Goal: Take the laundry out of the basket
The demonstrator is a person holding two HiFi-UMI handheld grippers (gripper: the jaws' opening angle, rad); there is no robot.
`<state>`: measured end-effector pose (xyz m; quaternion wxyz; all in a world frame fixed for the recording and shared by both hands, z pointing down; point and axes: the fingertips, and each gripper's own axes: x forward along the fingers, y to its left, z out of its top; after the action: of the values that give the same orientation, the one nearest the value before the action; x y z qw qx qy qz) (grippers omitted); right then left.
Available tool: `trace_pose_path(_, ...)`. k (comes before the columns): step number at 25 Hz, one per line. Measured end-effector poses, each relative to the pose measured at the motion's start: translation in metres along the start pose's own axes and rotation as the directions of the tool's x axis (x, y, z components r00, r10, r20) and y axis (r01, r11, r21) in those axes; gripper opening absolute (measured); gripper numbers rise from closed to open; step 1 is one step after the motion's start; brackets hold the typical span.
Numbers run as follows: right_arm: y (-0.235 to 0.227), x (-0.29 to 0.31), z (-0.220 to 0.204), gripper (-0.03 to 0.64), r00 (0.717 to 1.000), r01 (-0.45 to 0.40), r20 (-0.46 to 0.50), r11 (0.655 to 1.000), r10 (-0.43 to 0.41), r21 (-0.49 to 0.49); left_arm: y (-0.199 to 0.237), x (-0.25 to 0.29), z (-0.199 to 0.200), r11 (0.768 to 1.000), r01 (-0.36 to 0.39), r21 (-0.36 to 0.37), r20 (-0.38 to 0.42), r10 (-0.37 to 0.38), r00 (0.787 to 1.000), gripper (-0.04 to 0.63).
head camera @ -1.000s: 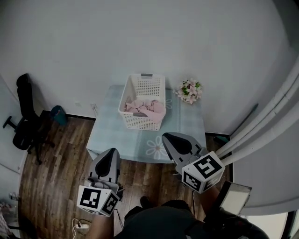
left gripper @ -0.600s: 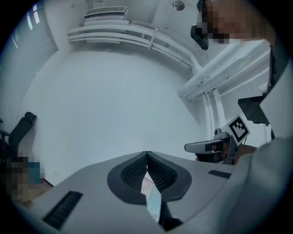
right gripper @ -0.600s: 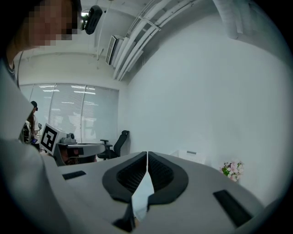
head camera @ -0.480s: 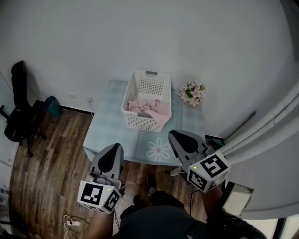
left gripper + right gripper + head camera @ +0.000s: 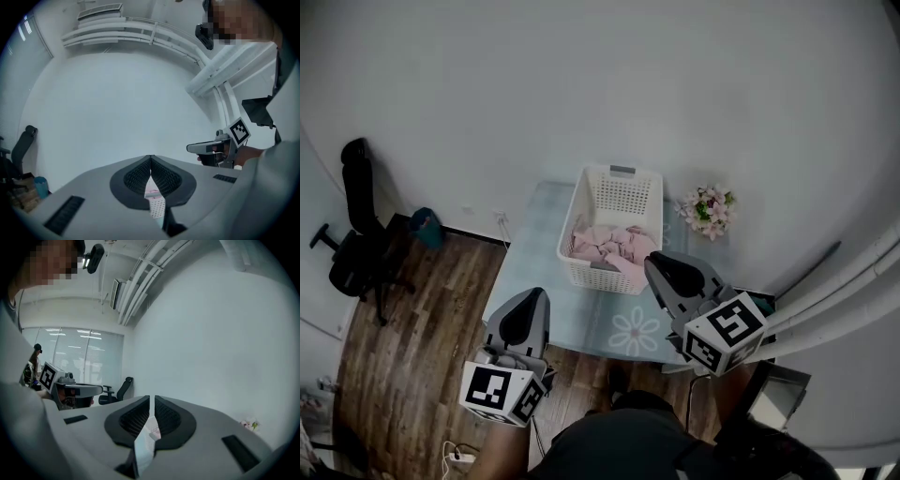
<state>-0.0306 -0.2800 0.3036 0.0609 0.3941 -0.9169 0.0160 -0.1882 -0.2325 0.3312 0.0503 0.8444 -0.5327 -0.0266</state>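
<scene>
A white slatted laundry basket (image 5: 617, 200) stands on the pale blue table (image 5: 544, 281), with crumpled pink laundry (image 5: 609, 247) heaped inside. My right gripper (image 5: 656, 264) hovers by the basket's near right corner, jaws shut and empty. My left gripper (image 5: 531, 298) hangs over the table's near left edge, short of the basket, also shut on nothing. In the left gripper view the closed jaws (image 5: 150, 158) frame a sliver of basket and pink cloth (image 5: 154, 192). The right gripper view shows the shut jaws (image 5: 152, 399) and the same basket (image 5: 151, 433) below them.
A bunch of pink flowers (image 5: 710, 209) sits on the table right of the basket. A black office chair (image 5: 354, 234) and a blue bin (image 5: 425, 228) stand on the wooden floor at left. A white wall rises behind the table, and curved white rails (image 5: 853, 281) run at right.
Both grippers have come nearer the table; the right one now reaches the basket's near right corner. The basket sits nearer and further right in the head view. Jaws stay shut.
</scene>
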Motion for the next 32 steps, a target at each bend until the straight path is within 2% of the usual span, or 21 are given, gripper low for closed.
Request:
trace_pose_path(3, -0.016, 0.021, 0.004, 0.042, 0.999, -0.051, -0.015, 0.998, 0.051, -0.029, 0.008, 0.025, 0.009, 1.0, -0.015, 0.017, 0.007, 0.015, 1.0, 0.011)
trace_pose_path(6, -0.032, 0.043, 0.004, 0.143, 0.992, -0.117, -0.05, 0.991, 0.113, -0.07, 0.012, 0.05, 0.017, 0.999, -0.023, 0.023, 0.02, 0.023, 1.0, 0.011)
trace_pose_path(10, -0.058, 0.073, -0.001, 0.194, 0.979, -0.188, -0.105, 0.976, 0.176, -0.11, 0.025, 0.085, 0.016, 0.998, -0.05, 0.039, -0.017, 0.05, 0.999, 0.011)
trace_pose_path(17, -0.088, 0.122, -0.033, 0.291, 0.928, -0.328, -0.233, 0.934, 0.29, -0.143, 0.042, 0.134, 0.004, 0.996, -0.07, 0.055, -0.074, 0.074, 0.995, 0.011)
trace_pose_path(20, -0.097, 0.146, -0.058, 0.38, 0.901, -0.359, -0.318, 0.919, 0.297, -0.16, 0.055, 0.145, -0.002, 0.996, -0.072, 0.059, -0.094, 0.077, 0.993, 0.012)
trace_pose_path(23, -0.103, 0.166, -0.085, 0.445, 0.856, -0.406, -0.412, 0.899, 0.312, -0.165, 0.073, 0.158, -0.006, 0.995, -0.078, 0.065, -0.109, 0.085, 0.99, 0.012)
trace_pose_path(27, -0.104, 0.19, -0.126, 0.473, 0.787, -0.457, -0.52, 0.88, 0.333, -0.127, 0.093, 0.168, -0.02, 0.995, -0.081, 0.056, -0.144, 0.088, 0.986, 0.012)
trace_pose_path(29, -0.102, 0.2, -0.148, 0.485, 0.74, -0.492, -0.578, 0.863, 0.345, -0.116, 0.104, 0.17, -0.029, 0.994, -0.087, 0.06, -0.163, 0.095, 0.982, 0.015)
trace_pose_path(32, -0.095, 0.209, -0.185, 0.513, 0.647, -0.554, -0.673, 0.828, 0.359, -0.09, 0.119, 0.173, -0.042, 0.995, -0.088, 0.035, -0.194, 0.093, 0.976, 0.08)
